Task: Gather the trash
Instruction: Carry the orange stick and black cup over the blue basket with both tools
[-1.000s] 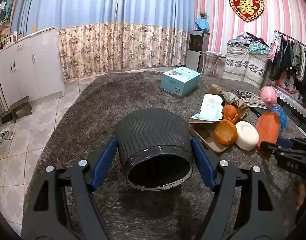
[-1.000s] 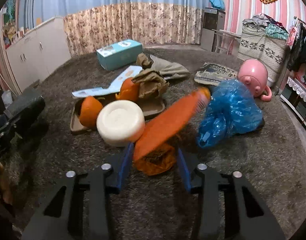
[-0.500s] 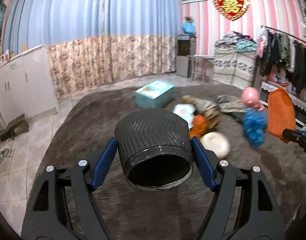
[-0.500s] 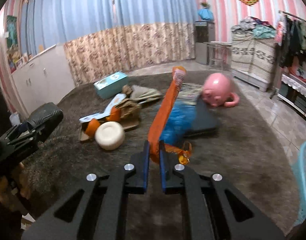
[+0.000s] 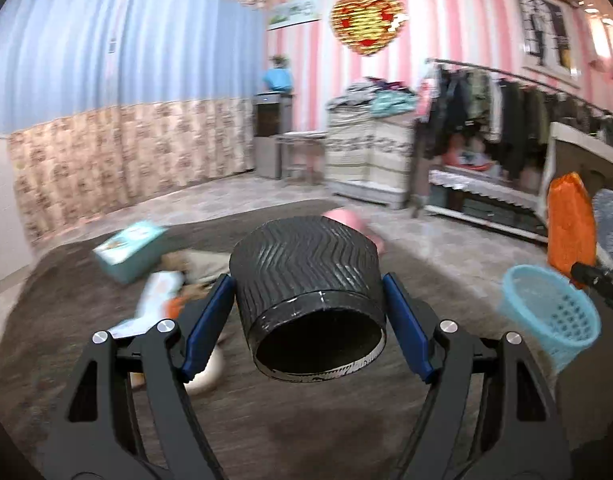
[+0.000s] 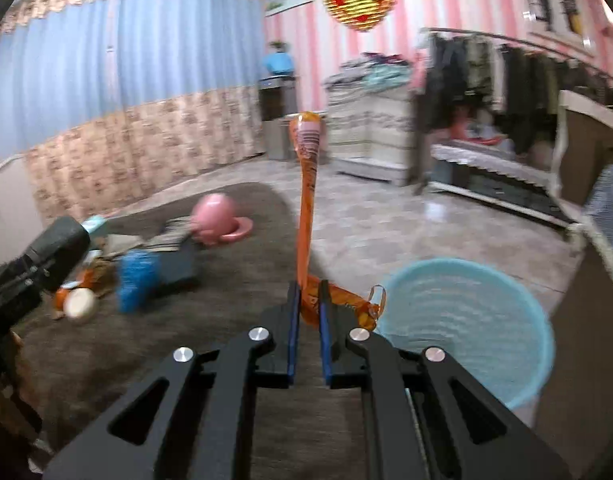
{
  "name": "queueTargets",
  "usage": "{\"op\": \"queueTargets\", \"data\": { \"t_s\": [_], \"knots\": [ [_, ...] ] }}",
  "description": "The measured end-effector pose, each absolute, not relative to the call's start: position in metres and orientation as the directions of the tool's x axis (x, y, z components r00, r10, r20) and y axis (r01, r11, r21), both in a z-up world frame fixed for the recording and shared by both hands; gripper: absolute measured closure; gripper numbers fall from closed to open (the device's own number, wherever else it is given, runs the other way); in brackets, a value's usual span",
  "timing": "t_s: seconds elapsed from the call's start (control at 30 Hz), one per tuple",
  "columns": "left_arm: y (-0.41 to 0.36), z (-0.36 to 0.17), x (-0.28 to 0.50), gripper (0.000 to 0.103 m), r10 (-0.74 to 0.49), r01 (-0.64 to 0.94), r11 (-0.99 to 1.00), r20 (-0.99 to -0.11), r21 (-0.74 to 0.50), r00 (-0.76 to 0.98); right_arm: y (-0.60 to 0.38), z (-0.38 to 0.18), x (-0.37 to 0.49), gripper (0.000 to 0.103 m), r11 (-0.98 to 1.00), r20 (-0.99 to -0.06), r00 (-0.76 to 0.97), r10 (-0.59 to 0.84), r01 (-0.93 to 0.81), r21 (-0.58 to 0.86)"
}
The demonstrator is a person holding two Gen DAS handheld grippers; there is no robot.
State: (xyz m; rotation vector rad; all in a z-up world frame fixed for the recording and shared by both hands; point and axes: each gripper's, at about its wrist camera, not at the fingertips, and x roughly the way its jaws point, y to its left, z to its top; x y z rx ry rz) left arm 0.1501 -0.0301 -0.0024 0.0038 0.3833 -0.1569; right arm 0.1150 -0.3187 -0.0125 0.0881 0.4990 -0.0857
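Observation:
My left gripper [image 5: 308, 300] is shut on a black ribbed paper cup [image 5: 306, 276], held in the air with its open mouth toward the camera. My right gripper [image 6: 307, 308] is shut on a flat orange snack wrapper [image 6: 306, 200] that stands upright; the wrapper also shows at the right edge of the left wrist view [image 5: 568, 226]. A light blue plastic basket [image 6: 462, 320] stands on the floor just right of the right gripper, and shows in the left wrist view [image 5: 554, 316]. Remaining litter lies on the dark rug [image 6: 226, 280]: a blue plastic bag [image 6: 136, 280], a white bowl [image 6: 79, 305], orange peel.
A pink pot [image 6: 216, 220] and a teal box [image 5: 130, 246] sit on the rug. A clothes rack [image 5: 506, 128] and stacked bedding [image 5: 370, 148] line the right wall. A floral curtain [image 5: 126, 152] runs along the back. Tiled floor [image 6: 406, 224] lies beyond the rug.
Both grippers have swung right, away from the litter pile, toward the blue basket, which has come into view. The right gripper closed on the orange wrapper and lifted it upright.

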Motion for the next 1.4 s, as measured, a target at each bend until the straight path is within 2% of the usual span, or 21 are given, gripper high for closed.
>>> {"op": "queueTargets", "data": {
  "t_s": [0.23,0.5,0.7,0.93,1.27,1.33,1.4],
  "knots": [
    [-0.127,-0.002,0.166,0.029,-0.307,0.318,0.947,-0.359,-0.03,0.881,-0.397,-0.018,0.097,0.093,0.961,-0.484,0.85,-0.206,0.27,0.065],
    [-0.223,-0.018,0.19,0.029,-0.442,0.459,0.887,-0.388,-0.054,0.809,-0.45,-0.035,0.095,0.093,0.928,-0.502,0.818,-0.281,0.365,0.076],
    [-0.28,-0.036,0.207,0.029,-0.471,0.514,0.858,-0.412,-0.008,0.78,-0.477,-0.053,0.102,0.093,0.91,-0.53,0.79,-0.308,0.407,0.078],
    [-0.328,-0.057,0.23,0.029,-0.525,0.582,0.813,-0.456,-0.019,0.718,-0.496,-0.068,0.115,0.094,0.896,-0.559,0.77,-0.308,0.432,0.1],
    [-0.357,-0.074,0.259,0.029,-0.558,0.629,0.775,-0.527,-0.056,0.641,-0.497,-0.082,0.124,0.094,0.892,-0.572,0.765,-0.296,0.435,0.12],
    [-0.356,-0.073,0.26,0.026,-0.564,0.633,0.772,-0.529,-0.065,0.634,-0.497,-0.084,0.125,0.094,0.893,-0.574,0.764,-0.295,0.435,0.119],
    [-0.354,-0.072,0.258,0.016,-0.548,0.618,0.785,-0.522,-0.051,0.654,-0.496,-0.086,0.127,0.094,0.894,-0.577,0.762,-0.293,0.433,0.119]
  ]
}}
